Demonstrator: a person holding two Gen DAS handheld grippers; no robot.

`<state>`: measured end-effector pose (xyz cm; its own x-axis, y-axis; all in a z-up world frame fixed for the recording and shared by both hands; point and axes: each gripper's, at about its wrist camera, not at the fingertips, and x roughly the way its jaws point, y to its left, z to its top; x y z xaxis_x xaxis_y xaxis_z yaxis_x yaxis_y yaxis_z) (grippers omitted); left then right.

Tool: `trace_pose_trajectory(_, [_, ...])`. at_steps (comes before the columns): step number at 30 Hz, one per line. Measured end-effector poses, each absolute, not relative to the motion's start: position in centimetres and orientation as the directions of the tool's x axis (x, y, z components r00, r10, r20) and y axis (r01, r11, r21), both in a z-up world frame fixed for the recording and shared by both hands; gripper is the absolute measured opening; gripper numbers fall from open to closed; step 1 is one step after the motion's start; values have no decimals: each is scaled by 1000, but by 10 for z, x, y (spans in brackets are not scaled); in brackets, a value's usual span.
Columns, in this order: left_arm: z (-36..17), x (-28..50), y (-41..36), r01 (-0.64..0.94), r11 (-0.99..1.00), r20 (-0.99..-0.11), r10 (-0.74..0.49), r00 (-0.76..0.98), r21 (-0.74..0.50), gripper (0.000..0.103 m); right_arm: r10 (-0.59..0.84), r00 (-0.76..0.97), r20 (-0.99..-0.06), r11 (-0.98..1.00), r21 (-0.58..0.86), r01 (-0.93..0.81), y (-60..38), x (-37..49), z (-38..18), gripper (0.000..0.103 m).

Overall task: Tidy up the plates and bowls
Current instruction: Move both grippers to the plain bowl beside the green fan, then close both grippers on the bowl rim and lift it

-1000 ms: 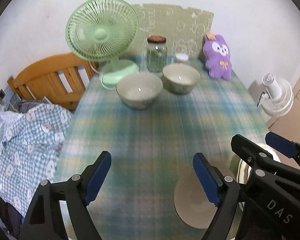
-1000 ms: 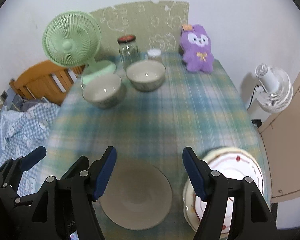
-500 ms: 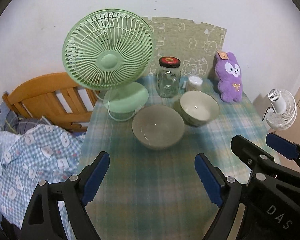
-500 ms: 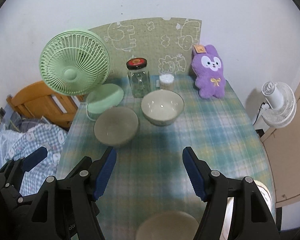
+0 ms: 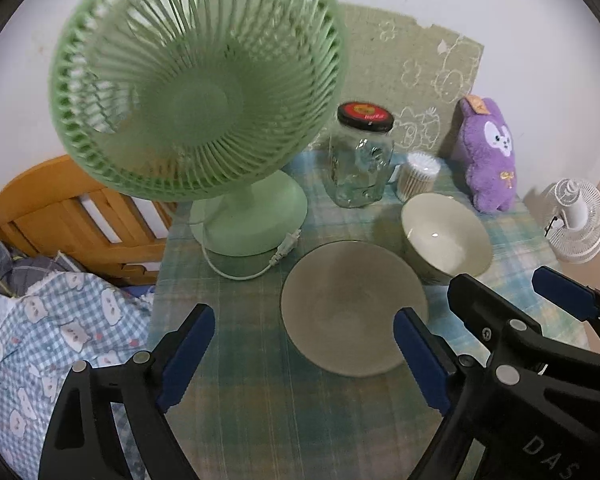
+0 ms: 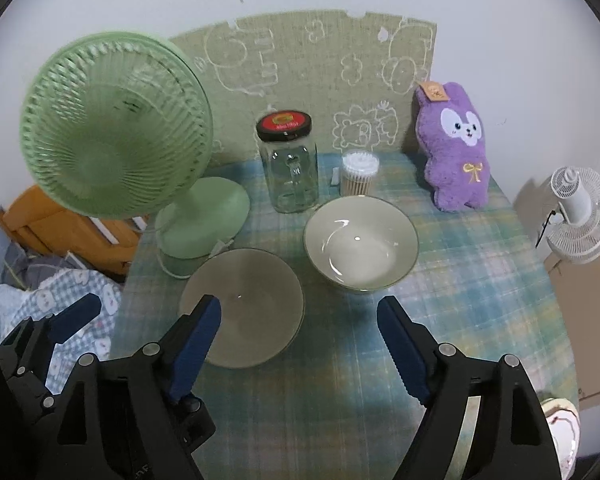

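A matte grey-green bowl (image 5: 352,308) (image 6: 242,306) stands empty on the plaid tablecloth, and a glossy cream bowl (image 5: 446,238) (image 6: 360,244) sits just right of it and farther back. My left gripper (image 5: 304,320) hovers before the grey-green bowl with its jaws opening and nothing held. Beside it, my right gripper (image 6: 299,306) (image 5: 500,280) faces the gap between the two bowls; its jaws are opening too, with nothing held. The left gripper (image 6: 52,324) also shows at the lower left of the right wrist view. A red-patterned plate (image 6: 562,420) peeks in at the near right edge.
A green desk fan (image 5: 196,92) with a loose cord stands left of the bowls. Behind them are a glass jar (image 5: 360,160), a tub of cotton swabs (image 5: 418,176) and a purple plush (image 5: 488,156). A wooden frame (image 5: 72,216) and checked bedding (image 5: 40,340) lie left of the table.
Both grippers have moved toward the far end of the table, so the bowls and fan loom larger. The near plates slid out of view. Both pairs of jaws stand wider.
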<state>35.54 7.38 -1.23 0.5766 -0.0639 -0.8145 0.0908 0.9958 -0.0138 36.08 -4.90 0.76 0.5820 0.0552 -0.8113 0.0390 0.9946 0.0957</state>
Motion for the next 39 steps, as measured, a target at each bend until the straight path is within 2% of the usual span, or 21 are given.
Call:
trace_pose_trajectory(10, [-66, 392, 78, 129, 991, -835, -102, 541, -38, 92, 30, 539, -842, 993, 85, 77, -43, 399, -48, 84])
trace_pose_trajectory(14, [-79, 400, 75, 148, 988, -837, -118, 534, -45, 89, 20, 535, -844, 990, 91, 105, -44, 405, -60, 82])
trace_pose_trajectory(18, [-89, 404, 72, 160, 986, -850, -123, 512, -46, 79, 38, 508, -861, 989, 105, 104, -41, 410, -71, 69])
trace_pose_trajectory(20, [-93, 405, 71, 160, 986, -855, -117, 505, -40, 73, 41, 495, -868, 990, 101, 95, -38, 413, -76, 57])
trace_pose_trajectory(22, [-98, 408, 71, 166, 985, -862, -127, 490, -51, 62, 38, 488, -872, 992, 91, 84, -34, 415, -80, 51])
trace_pose_trajectory(24, [-102, 410, 72, 161, 985, -871, -130, 474, -59, 42, 34, 479, -877, 993, 85, 84, -31, 417, -83, 42])
trace_pose_trajectory(25, [-102, 410, 72, 154, 987, -872, -120, 475, -52, 40, 33, 473, -881, 993, 83, 85, -30, 418, -85, 36])
trace_pose_trajectory(27, [-103, 409, 72, 159, 986, -873, -121, 473, -50, 30, 20, 472, -881, 994, 69, 87, -28, 418, -86, 33])
trace_pose_trajectory(39, [-97, 400, 77, 130, 990, -878, -117, 464, -63, 27, 11, 463, -886, 994, 61, 93, -25, 411, -82, 31])
